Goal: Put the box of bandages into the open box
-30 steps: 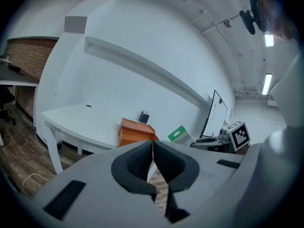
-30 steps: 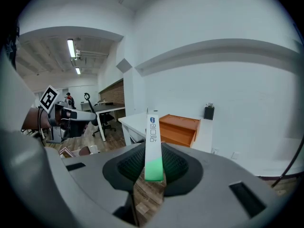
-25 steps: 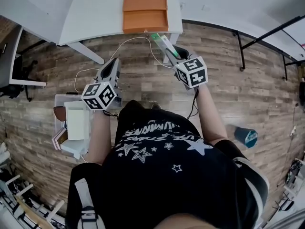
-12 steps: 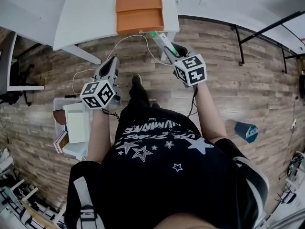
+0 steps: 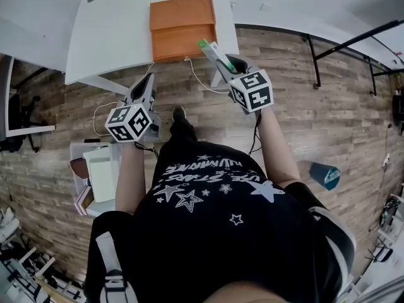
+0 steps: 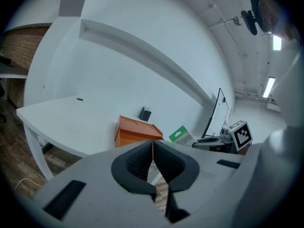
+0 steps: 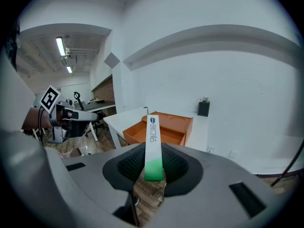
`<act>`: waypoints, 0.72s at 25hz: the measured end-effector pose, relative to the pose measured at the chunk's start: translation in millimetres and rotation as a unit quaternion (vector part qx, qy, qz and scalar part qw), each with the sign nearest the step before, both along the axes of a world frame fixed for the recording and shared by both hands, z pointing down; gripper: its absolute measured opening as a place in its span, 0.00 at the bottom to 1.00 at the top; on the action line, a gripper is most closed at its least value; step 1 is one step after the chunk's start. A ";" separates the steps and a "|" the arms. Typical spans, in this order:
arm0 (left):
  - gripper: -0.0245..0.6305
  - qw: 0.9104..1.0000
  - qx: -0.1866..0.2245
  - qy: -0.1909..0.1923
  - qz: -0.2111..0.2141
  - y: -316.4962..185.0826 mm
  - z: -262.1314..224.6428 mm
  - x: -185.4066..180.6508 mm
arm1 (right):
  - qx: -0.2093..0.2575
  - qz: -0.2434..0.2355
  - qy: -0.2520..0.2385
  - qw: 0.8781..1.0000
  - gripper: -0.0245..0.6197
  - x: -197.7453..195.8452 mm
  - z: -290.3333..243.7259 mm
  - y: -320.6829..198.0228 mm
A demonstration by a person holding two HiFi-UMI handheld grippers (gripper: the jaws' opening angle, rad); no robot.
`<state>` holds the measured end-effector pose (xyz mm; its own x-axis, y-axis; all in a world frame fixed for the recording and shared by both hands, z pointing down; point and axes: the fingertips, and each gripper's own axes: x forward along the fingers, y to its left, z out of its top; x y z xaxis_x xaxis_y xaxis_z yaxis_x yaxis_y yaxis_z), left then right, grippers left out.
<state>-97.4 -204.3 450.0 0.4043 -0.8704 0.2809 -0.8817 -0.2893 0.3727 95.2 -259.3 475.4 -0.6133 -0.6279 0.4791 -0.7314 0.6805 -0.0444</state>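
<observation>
Blue print on the narrow white-and-green cardboard box (image 7: pixel 153 146), centre of the right gripper view: illegible. White lettering on the black star-printed shirt (image 5: pixel 214 232), lower centre of the head view: unreadable.

The open box (image 5: pixel 183 27) is orange, the box of bandages (image 7: pixel 153 146) white and green (blue print), the table (image 5: pixel 113 36) white.

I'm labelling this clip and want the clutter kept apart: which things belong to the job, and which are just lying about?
Job:
- box of bandages, clamped in the right gripper
- open orange box on the white table

Lying about:
- floor bin of oddments
- teal object on the floor
- small black item by the wall
- left gripper, shut and empty
</observation>
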 end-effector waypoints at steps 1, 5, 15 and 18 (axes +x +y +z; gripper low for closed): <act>0.07 1.000 0.000 0.000 0.000 -10.3 -0.6 -5.6 | 0.000 -0.002 0.002 1.000 0.22 -5.7 -0.4 -8.1; 0.07 1.000 0.000 0.000 0.002 -51.4 -0.2 -28.5 | -0.003 -0.018 0.022 1.000 0.22 -30.0 3.3 -39.8; 0.07 1.000 -0.007 0.007 0.020 -119.2 2.4 -58.4 | -0.012 -0.080 0.068 0.994 0.22 -80.7 7.8 -95.2; 0.07 1.000 -0.008 0.011 0.018 -145.7 6.6 -75.4 | -0.021 -0.106 0.090 0.990 0.22 -98.6 19.2 -115.8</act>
<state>-172.8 -350.0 456.6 0.4423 -0.8501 0.2858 -0.8618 -0.3147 0.3977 -3.4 -375.2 494.7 -0.6314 -0.4723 0.6150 -0.5716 0.8194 0.0424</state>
